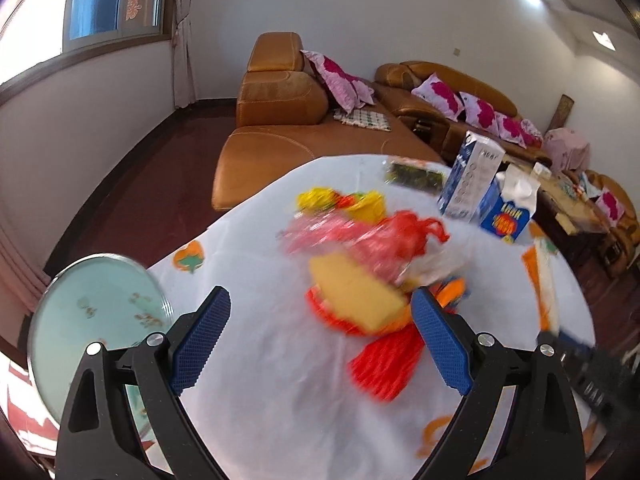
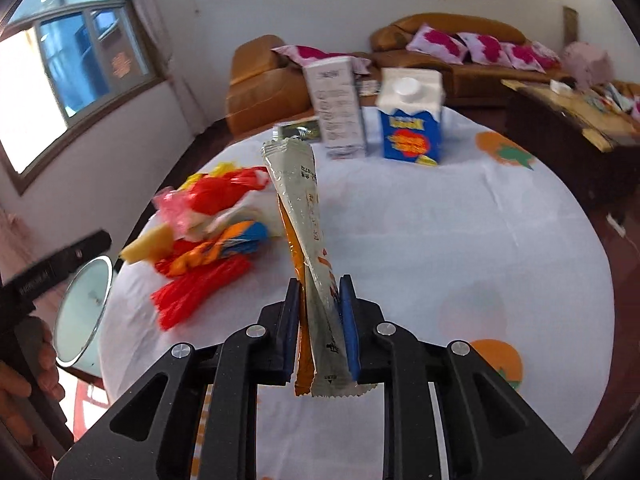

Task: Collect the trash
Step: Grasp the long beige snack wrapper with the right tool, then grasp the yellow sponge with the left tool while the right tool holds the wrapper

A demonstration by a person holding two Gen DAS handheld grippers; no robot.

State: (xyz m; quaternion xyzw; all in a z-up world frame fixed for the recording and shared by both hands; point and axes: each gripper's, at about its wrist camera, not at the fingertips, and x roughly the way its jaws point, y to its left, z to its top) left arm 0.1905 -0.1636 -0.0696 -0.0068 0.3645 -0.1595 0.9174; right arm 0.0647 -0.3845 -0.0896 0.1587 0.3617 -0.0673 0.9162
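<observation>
Fingers [image 2: 347, 316] of the right gripper [image 2: 320, 312] are clamped on a long silver-and-orange wrapper [image 2: 304, 216], which stands up from between them above the white-clothed counter [image 2: 460, 232]. The left gripper [image 1: 320, 320] hovers with its fingers [image 1: 200, 340] wide apart and nothing between them, over a blurred heap of trash [image 1: 360, 264] in red, yellow, pink and orange. In the right wrist view that heap lies left of the held wrapper. Two cartons, one white [image 2: 338, 108] and one blue [image 2: 412, 120], stand upright at the far side of the counter. A round pale-green bin [image 1: 96, 320] sits off its near left edge
</observation>
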